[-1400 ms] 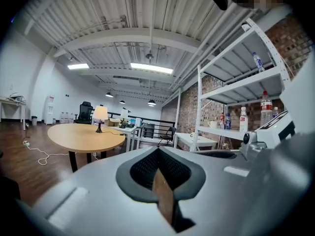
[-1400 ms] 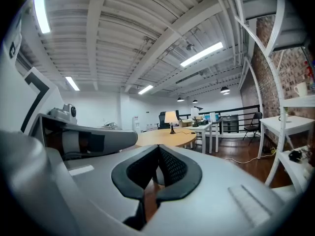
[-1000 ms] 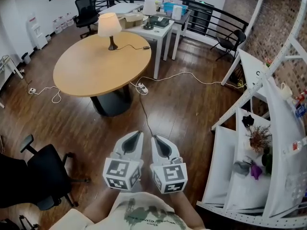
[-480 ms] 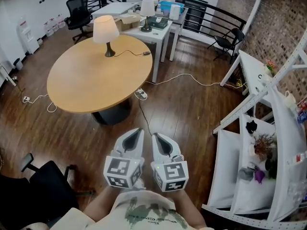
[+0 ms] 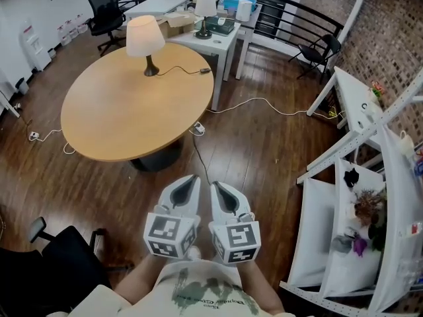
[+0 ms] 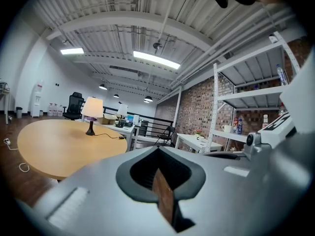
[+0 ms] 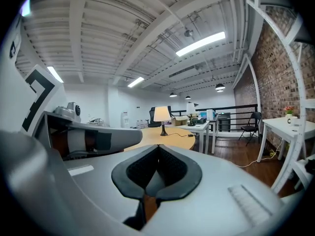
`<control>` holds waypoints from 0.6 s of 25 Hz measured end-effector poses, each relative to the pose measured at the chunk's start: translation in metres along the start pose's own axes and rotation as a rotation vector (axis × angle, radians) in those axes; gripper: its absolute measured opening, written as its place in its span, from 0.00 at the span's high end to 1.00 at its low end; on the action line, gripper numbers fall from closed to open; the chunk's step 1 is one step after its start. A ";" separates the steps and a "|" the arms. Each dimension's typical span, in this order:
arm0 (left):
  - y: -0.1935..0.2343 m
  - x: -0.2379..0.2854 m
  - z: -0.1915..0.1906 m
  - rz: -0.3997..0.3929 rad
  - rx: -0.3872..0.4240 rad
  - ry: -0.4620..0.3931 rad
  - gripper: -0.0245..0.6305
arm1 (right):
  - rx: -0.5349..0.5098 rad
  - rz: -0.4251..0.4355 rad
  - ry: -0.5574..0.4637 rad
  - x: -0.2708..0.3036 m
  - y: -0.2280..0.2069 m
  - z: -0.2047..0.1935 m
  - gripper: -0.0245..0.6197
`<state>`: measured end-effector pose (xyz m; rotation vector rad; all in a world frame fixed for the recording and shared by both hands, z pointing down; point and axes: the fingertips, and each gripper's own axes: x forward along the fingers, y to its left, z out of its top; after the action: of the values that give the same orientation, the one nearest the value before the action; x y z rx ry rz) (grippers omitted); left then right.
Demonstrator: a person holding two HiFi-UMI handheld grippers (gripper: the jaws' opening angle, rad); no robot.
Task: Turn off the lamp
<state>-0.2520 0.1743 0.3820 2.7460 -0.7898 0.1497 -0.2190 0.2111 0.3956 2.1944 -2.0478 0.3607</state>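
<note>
Head view: looked steeply down, well apart from the round desk (image 5: pixel 119 121). Gripper views: low, near-level, faced that desk and lamp (image 6: pixel 92 111), shared by all three.

centre: wood floor (image 5: pixel 264 144) open | upper left: round table (image 5: pixel 125 111) blocks, lamp (image 5: pixel 145 38) at far edge | lower left: office chair (image 5: pixel 39 269) | right: white shelving (image 5: pixel 317 223) | cable (image 5: pixel 200 157) seems to cross floor centre

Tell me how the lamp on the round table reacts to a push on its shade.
The lamp looks top-heavy, wide shade over thin stem and small base, so it would probably tip before sliding. Its cord lies slack, so likely offers little restraint.
</note>
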 end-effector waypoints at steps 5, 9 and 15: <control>0.007 0.031 -0.003 0.029 0.009 0.003 0.96 | 0.007 0.028 -0.004 0.024 -0.022 -0.002 0.96; 0.013 0.067 -0.001 0.062 0.012 0.003 0.96 | 0.006 0.056 -0.014 0.050 -0.050 0.004 0.96; 0.003 0.137 0.026 0.105 0.040 -0.010 0.96 | 0.004 0.104 -0.020 0.088 -0.113 0.030 0.96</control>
<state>-0.1375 0.0955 0.3820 2.7457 -0.9437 0.1753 -0.0985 0.1275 0.3971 2.1069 -2.1797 0.3552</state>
